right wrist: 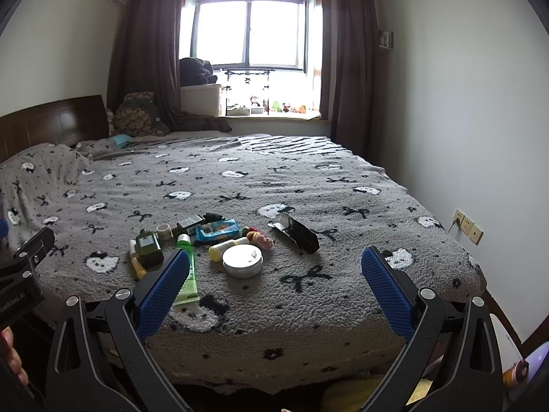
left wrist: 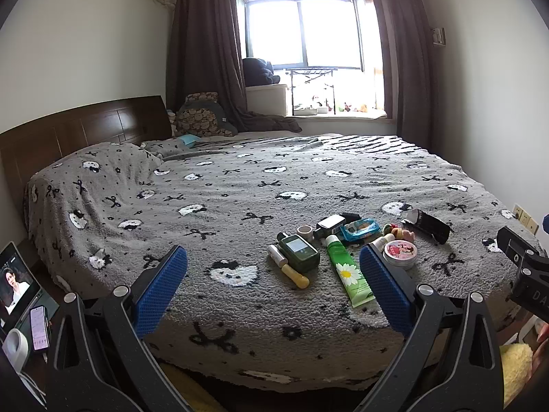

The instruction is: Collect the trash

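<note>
A cluster of small items lies on the grey bed [left wrist: 240, 185] near its foot: a green tube [left wrist: 346, 269] with a daisy, a dark green bottle [left wrist: 299, 251], a round tin [left wrist: 399, 252], a blue wrapper [left wrist: 360, 229] and an open black box [left wrist: 430, 225]. The same items show in the right wrist view: tube [right wrist: 188, 274], bottle [right wrist: 149, 247], tin [right wrist: 242, 260], wrapper [right wrist: 218, 230], box [right wrist: 296, 231]. My left gripper [left wrist: 272, 261] is open and empty, held short of the bed's edge. My right gripper [right wrist: 274, 267] is open and empty, likewise short of the bed.
A wooden headboard [left wrist: 79, 127] is at the left, pillows under the blanket. A tablet [left wrist: 15, 283] and a phone [left wrist: 38, 328] sit at the lower left. A window sill [right wrist: 274, 116] with toys lies beyond the bed. Wall sockets [right wrist: 468, 226] are at the right.
</note>
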The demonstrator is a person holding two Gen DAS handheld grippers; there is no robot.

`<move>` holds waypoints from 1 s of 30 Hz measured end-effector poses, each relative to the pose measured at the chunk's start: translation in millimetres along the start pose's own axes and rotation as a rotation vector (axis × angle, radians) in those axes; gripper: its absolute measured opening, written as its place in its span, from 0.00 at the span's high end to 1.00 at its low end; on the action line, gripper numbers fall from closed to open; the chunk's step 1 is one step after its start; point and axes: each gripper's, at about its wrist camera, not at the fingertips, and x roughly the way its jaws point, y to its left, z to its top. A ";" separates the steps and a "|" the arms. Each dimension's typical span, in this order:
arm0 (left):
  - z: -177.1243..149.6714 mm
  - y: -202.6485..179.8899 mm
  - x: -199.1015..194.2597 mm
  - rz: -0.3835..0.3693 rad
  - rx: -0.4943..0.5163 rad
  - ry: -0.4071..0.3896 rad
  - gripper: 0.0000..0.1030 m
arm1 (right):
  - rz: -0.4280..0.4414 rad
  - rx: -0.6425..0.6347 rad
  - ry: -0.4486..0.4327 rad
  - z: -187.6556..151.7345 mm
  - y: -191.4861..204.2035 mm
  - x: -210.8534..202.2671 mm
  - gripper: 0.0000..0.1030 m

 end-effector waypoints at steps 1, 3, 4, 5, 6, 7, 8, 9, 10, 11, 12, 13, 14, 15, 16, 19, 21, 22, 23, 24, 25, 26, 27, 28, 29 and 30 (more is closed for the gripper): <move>0.1 0.0 -0.2 -0.001 0.001 -0.001 0.08 | 0.000 0.000 0.000 0.1 0.2 0.0 0.03; -0.1 -0.4 -1.1 -0.001 0.004 -0.004 0.08 | 0.001 0.000 0.000 0.0 0.1 0.1 0.03; -0.2 -1.1 -1.4 -0.001 0.006 -0.005 0.08 | 0.001 -0.001 0.000 0.4 -0.1 0.4 0.03; 0.0 -1.3 -1.3 -0.001 0.008 -0.005 0.08 | 0.001 -0.002 0.000 0.6 -0.1 0.5 0.03; 0.2 -1.5 -1.3 -0.001 0.009 -0.006 0.08 | 0.002 -0.003 0.000 0.8 0.0 0.6 0.03; -0.1 -1.6 -1.3 -0.002 0.009 -0.006 0.08 | 0.003 -0.003 0.001 0.9 -0.2 0.6 0.03; 0.2 -1.8 -1.1 -0.002 0.009 -0.006 0.08 | 0.002 -0.002 0.000 0.4 -0.1 0.4 0.03; -0.2 -1.8 -1.3 -0.001 0.009 -0.006 0.08 | 0.001 -0.001 -0.001 0.4 0.1 0.4 0.03; -0.1 -1.7 -1.3 -0.001 0.009 -0.006 0.08 | 0.001 -0.002 -0.001 0.5 0.2 0.3 0.03; -0.1 -1.7 -1.2 -0.002 0.009 -0.006 0.08 | 0.001 -0.002 -0.001 0.6 0.3 0.3 0.03; 0.0 -1.8 -1.2 -0.002 0.008 -0.005 0.08 | 0.001 -0.002 -0.001 0.5 0.1 0.3 0.03; -0.3 -1.9 -1.4 0.000 0.008 -0.006 0.08 | 0.001 -0.002 -0.001 0.6 0.1 0.3 0.03; -0.3 -1.9 -1.4 0.000 0.008 -0.006 0.08 | 0.001 -0.003 -0.003 0.6 0.3 -0.1 0.03; -0.2 -2.0 -1.3 0.000 0.008 -0.006 0.08 | 0.002 -0.002 -0.006 0.8 0.4 -0.3 0.03; -0.5 -1.7 -1.5 -0.001 0.009 -0.007 0.08 | 0.002 -0.002 -0.007 1.0 0.3 -0.6 0.03; 0.6 -1.1 -1.0 0.000 0.011 -0.007 0.08 | 0.002 -0.001 -0.011 1.1 0.8 -0.5 0.03; 1.0 -1.1 -0.7 -0.001 0.011 -0.006 0.08 | -0.002 -0.003 -0.013 1.0 1.0 -0.1 0.03; 1.5 -0.6 -0.3 -0.001 0.011 -0.006 0.08 | -0.009 -0.007 -0.017 0.7 1.7 0.6 0.03; 1.4 -0.3 -0.2 -0.001 0.010 -0.006 0.08 | -0.013 -0.012 -0.022 0.3 1.6 0.6 0.03; 1.4 -0.3 0.1 -0.001 0.010 -0.005 0.08 | -0.015 -0.018 -0.027 -0.4 1.6 0.9 0.03; 1.2 -0.3 0.8 -0.001 0.009 -0.003 0.08 | -0.013 -0.018 -0.029 -1.4 1.2 1.4 0.03; 1.1 -0.4 1.9 -0.001 0.009 0.000 0.08 | -0.009 -0.017 -0.030 -2.6 1.5 1.8 0.03; -0.8 -0.8 3.5 -0.002 0.011 0.004 0.08 | -0.002 -0.016 -0.030 -3.3 1.3 3.0 0.03; -2.4 -0.6 5.6 -0.003 0.012 0.008 0.08 | 0.007 -0.017 -0.032 -4.5 1.3 4.3 0.03; -4.2 -0.3 7.6 -0.004 0.013 0.012 0.08 | 0.017 -0.020 -0.033 -6.0 1.8 6.5 0.03; -6.7 0.0 10.4 -0.004 0.014 0.017 0.08 | 0.023 -0.024 -0.030 -7.7 2.1 9.0 0.03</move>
